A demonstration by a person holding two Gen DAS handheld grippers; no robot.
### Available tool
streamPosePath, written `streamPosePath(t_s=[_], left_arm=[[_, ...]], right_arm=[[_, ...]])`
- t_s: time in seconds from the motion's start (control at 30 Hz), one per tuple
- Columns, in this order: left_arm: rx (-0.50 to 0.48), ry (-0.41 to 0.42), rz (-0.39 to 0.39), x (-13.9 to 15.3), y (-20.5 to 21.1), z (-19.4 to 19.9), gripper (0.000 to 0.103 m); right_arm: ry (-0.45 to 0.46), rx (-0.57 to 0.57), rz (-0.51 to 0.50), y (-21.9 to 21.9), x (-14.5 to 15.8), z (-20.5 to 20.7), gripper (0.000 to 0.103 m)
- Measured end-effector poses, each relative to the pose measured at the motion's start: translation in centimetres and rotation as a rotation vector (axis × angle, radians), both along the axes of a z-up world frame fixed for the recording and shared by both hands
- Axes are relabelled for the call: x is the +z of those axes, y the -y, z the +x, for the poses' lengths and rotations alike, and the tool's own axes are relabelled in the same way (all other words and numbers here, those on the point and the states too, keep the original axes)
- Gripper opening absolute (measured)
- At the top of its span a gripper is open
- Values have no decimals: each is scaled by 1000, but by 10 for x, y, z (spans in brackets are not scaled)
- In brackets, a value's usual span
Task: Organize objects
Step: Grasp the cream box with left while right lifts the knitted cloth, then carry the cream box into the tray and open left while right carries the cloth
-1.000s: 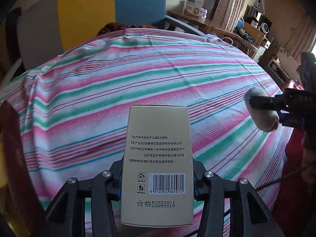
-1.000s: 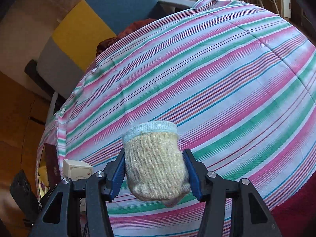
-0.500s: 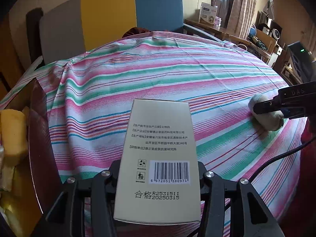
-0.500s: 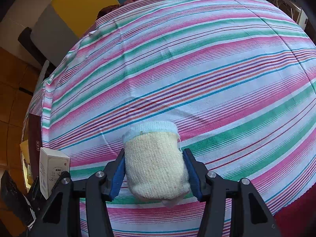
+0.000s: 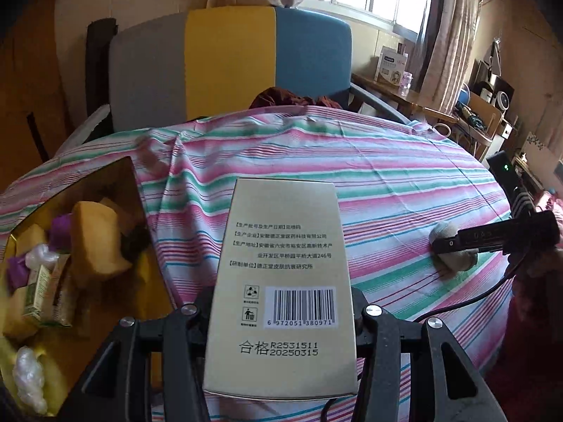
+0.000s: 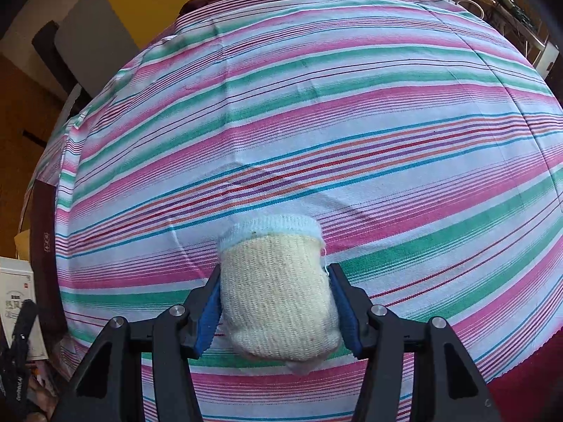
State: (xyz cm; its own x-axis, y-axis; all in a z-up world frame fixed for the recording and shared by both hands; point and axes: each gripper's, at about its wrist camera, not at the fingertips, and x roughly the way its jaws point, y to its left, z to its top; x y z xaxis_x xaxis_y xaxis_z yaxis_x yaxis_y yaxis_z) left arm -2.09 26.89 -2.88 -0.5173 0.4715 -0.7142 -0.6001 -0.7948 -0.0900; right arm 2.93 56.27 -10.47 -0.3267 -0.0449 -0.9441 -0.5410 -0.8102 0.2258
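The left gripper (image 5: pixel 281 316), clamped on the beige carton (image 5: pixel 281 281), has swung left toward the container (image 5: pixel 105 190) of sorted items. The right gripper (image 6: pixel 274 302), clamping the knitted sock (image 6: pixel 278 292), has lowered it onto the striped tabletop (image 6: pixel 316 123); release appears imminent.

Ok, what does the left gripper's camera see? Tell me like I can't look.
The left gripper holds a tall beige cardboard box with a barcode above a pink and green striped cloth. At left sits a dark box of yellow sponges.
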Motion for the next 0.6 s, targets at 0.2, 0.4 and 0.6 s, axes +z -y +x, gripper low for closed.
streamPosePath(t_s=[0.2,0.4,0.6], left_arm=[[60,-27,21,20,30,0,50],[109,-47,20,27,56,-2,51],[182,-36,11,25,85,-12,51]], right_arm=[[37,37,70,8,1,-3,57],[46,47,104,9,2,-4,57],[45,49,112,6,4,-2,57]])
